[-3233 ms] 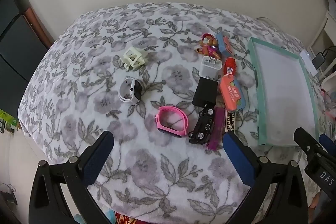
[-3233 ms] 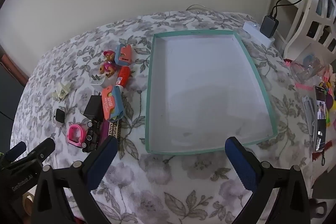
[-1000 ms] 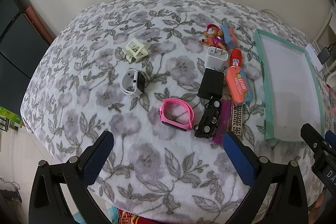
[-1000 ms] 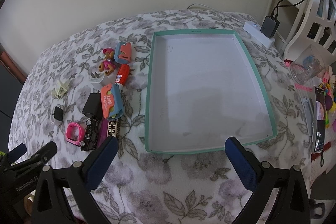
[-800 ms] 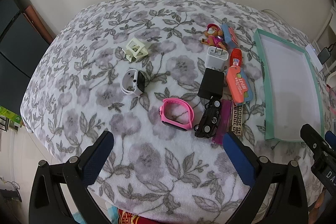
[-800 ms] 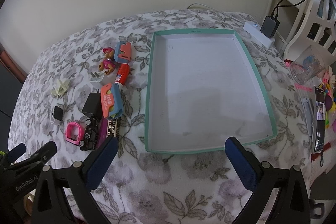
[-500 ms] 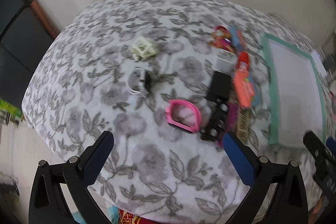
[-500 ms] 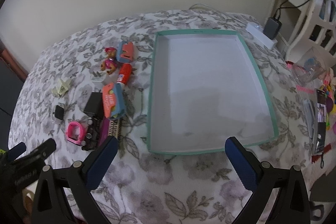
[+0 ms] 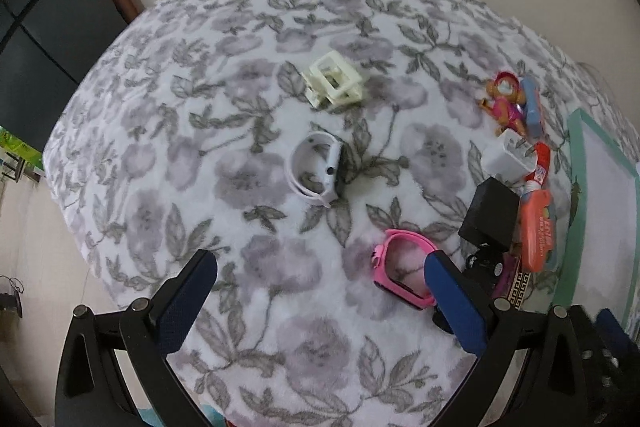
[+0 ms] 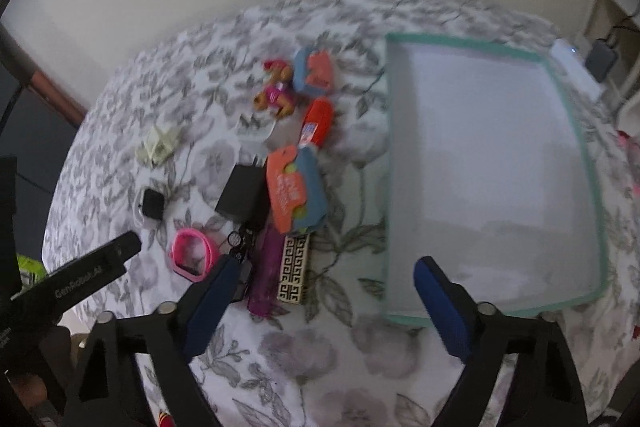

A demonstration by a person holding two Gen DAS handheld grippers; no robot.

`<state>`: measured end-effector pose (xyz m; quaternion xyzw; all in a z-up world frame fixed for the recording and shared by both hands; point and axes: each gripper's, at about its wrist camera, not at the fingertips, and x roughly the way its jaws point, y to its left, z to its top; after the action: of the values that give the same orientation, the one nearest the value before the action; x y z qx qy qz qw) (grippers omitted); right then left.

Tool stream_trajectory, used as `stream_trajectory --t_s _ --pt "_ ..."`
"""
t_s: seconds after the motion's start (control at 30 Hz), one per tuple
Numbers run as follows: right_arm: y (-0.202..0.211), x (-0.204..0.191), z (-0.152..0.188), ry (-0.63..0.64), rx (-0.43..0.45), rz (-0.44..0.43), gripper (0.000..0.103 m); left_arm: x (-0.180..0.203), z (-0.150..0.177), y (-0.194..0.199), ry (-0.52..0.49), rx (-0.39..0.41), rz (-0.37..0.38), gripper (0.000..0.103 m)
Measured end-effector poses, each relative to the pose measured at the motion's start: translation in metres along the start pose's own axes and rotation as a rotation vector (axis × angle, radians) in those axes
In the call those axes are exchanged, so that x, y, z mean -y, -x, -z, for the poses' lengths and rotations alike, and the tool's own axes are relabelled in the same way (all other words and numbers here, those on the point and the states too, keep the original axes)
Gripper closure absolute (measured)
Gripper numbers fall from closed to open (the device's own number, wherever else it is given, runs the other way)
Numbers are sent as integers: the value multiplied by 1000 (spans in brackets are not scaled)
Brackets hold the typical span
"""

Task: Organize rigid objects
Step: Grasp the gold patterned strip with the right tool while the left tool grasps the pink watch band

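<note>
Tray (image 10: 592, 163) now farther right, toys (image 10: 294, 187) nearer

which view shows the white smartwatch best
The left wrist view: the white smartwatch with its looped band lies sharp and unobstructed near the picture's centre. In the right wrist view it is small, blurred and near the left edge, mostly its dark face showing.
</note>
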<state>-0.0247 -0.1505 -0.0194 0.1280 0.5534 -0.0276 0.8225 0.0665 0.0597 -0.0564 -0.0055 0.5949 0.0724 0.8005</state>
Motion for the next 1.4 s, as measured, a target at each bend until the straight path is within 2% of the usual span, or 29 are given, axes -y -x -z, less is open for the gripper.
stream_trajectory --t_s 0.2,0.47,0.63,0.67,0.73,0.87,0.93,1.03,1.2,1.4 --pt "-27 -6 -2 27 -74 13 33 9 0 -25 -16 -82 24 0" --pt "-55 -6 -4 31 -144 29 36 20 2 -52 -24 -149 29 0" --pt "-68 -14 -4 74 -162 50 44 25 2 -63 -36 -158 6 1" --pt "-70 -15 -4 79 -167 48 45 26 3 -66 -38 -160 1 2" --pt "-72 -16 -4 76 -168 29 52 28 3 -73 -40 -173 -4 10" --pt "-70 -22 -4 105 -159 34 62 28 6 -78 -26 -177 17 14" --pt "-71 -28 -4 129 -155 50 66 31 8 -76 -40 -172 23 23" --pt "-76 -38 -2 168 -161 69 68 43 9 -71 -74 -164 29 35" --pt "-89 -43 -2 172 -183 74 68 54 11 -63 -83 -160 38 41" --pt "-90 -45 0 210 -165 101 68 71 7 -58 -82 -146 45 42"
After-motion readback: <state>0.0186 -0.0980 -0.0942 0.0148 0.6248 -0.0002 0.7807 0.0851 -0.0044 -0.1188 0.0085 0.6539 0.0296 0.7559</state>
